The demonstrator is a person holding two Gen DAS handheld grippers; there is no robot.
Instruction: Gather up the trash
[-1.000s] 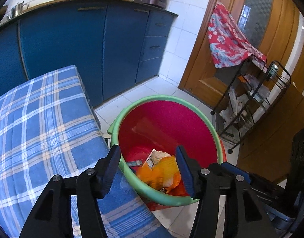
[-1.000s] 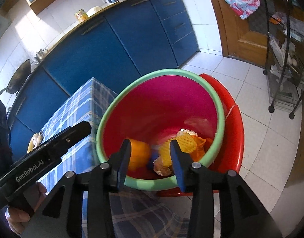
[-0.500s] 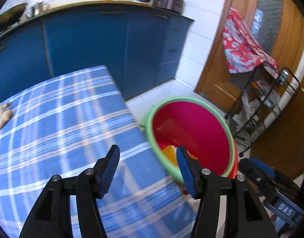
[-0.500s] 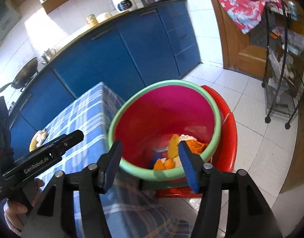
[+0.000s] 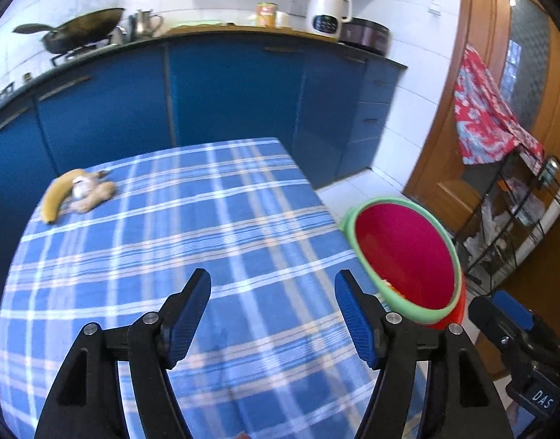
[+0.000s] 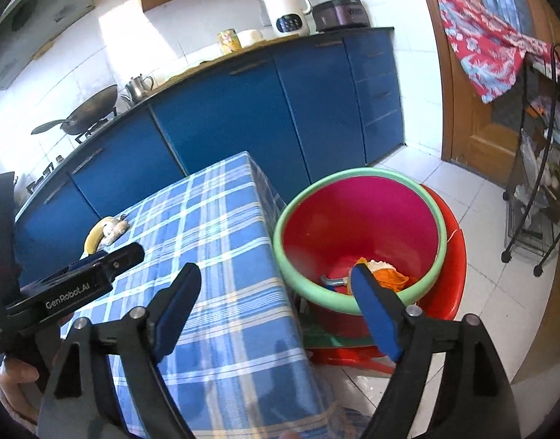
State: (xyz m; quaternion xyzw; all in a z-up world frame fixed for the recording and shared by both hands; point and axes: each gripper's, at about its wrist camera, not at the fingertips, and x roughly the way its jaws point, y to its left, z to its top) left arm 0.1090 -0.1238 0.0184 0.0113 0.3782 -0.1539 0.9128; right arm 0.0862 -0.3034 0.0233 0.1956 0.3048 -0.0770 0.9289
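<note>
Over the tablecloth (image 5: 214, 226), both tongs just widened, empty.

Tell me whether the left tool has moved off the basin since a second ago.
Yes. The left tool, jaws just opened wider and empty, now sits over the checked tablecloth; the green-rimmed basin lies to its right instead of beneath it.

We see only part of the trash (image 6: 386, 278) in the basin (image 6: 360, 179), behind our right tool's finger (image 6: 375, 314). The blurred lump (image 5: 89, 194) beside the banana (image 5: 58, 194) is perhaps ginger.
</note>
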